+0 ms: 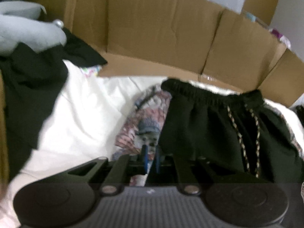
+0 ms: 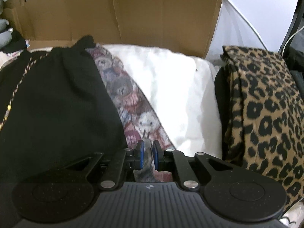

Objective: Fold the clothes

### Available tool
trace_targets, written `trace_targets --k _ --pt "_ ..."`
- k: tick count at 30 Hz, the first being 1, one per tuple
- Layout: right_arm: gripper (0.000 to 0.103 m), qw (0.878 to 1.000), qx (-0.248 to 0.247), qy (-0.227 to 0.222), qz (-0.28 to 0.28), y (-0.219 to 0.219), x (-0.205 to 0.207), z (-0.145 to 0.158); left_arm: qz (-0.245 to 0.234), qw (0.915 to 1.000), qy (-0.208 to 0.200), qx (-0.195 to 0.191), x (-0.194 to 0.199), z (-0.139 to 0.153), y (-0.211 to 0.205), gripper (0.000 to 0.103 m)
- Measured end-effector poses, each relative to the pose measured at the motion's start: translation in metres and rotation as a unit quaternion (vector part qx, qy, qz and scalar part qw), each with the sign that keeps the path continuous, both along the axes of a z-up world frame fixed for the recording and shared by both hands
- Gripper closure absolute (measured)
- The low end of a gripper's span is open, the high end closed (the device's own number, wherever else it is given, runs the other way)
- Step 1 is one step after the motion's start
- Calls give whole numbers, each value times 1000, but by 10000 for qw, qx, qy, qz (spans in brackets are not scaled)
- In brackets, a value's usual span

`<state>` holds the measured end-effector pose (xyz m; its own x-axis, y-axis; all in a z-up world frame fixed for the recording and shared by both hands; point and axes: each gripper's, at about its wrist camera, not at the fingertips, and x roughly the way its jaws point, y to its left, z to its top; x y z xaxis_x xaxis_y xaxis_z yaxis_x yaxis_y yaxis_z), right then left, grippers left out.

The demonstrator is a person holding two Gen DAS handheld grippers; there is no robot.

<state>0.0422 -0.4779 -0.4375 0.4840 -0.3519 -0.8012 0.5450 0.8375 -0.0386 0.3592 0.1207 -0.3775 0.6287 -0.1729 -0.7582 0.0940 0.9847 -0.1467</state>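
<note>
We have the patterned cloth [image 2: 131, 102] under the black shorts [image 2: 57, 102] on the white bedding [image 2: 171, 87] pinched in both nearly closed grippers, left [image 1: 151, 158] and right [image 2: 148, 154], so next we likely lift both evenly to fold.

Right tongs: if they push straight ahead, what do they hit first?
Likely the patterned garment: the right tongs are already shut on its edge. Past it lies the white bedding, then the cardboard box. Depth is unclear.
</note>
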Motion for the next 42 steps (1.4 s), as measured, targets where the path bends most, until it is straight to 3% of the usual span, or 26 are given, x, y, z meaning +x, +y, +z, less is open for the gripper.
trace_targets --k 3,7,12,21,27,30,34,42 --pt "87 9998 -23 -133 -135 -8 1 6 200 9997 -119 0 -2 10 13 94" --pt "87 9986 108 -255 -455 -18 -2 6 447 9988 139 129 14 -4 26 95" --pt "87 9991 67 -127 -403 -13 -6 0 331 9986 162 393 14 -25 16 94" --pt "86 9998 39 13 -182 -2 -6 -4 27 9966 69 815 0 -29 11 85" --pt "84 9999 -11 10 -158 -5 -3 -2 94 9975 173 681 11 -34 16 84" --pt "81 9999 -94 -9 -130 -9 1 2 -36 9958 125 907 9 -34 8 86" --pt "70 9997 -225 -22 -36 -15 6 13 -90 9956 167 919 12 -34 7 87" --pt "68 9995 -131 -10 278 -36 26 19 -212 9894 110 1431 10 -36 -9 89"
